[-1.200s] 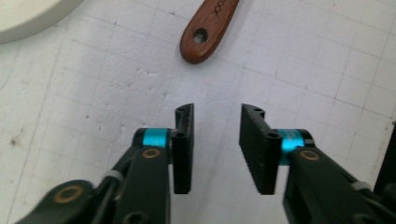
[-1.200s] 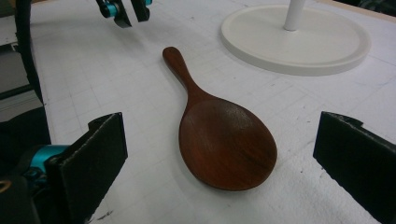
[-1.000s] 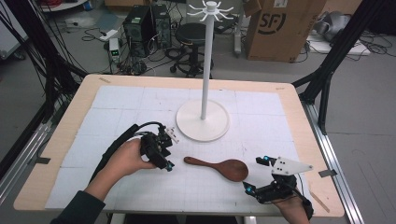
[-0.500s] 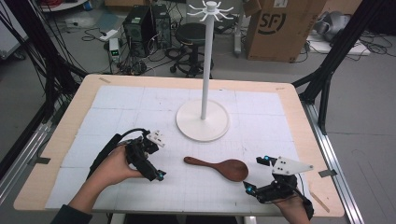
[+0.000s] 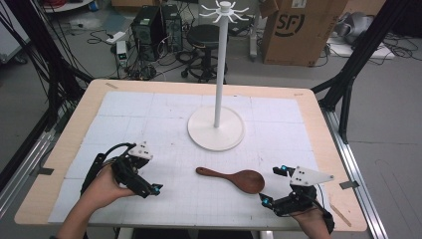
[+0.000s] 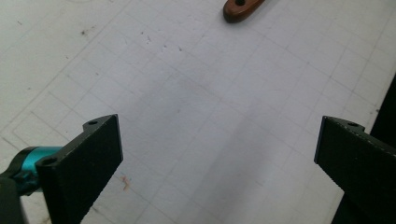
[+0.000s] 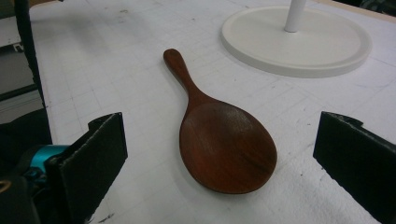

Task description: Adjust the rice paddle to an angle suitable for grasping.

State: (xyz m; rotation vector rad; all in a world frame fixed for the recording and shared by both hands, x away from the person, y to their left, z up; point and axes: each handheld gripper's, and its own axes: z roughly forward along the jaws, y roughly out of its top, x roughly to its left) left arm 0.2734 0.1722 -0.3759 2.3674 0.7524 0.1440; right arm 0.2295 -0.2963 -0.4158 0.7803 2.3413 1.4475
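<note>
On the counter (image 5: 74, 144), just in front of the round white base of the hanger stand (image 5: 216, 127), we see the dark brown wooden rice paddle (image 5: 234, 178) lying flat. Our left hand-held gripper (image 5: 147, 186), whose jaws have just been opening, stands apart and empty left of the paddle; our right hand-held gripper (image 5: 272, 186) stands apart beside its bowl.

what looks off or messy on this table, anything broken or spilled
Nothing stands out. The wooden spoon lies flat and whole on the white gridded mat, apart from the upright white stand. The mat shows only a few small scuffs and specks. Left gripper and right gripper are open and empty.
</note>
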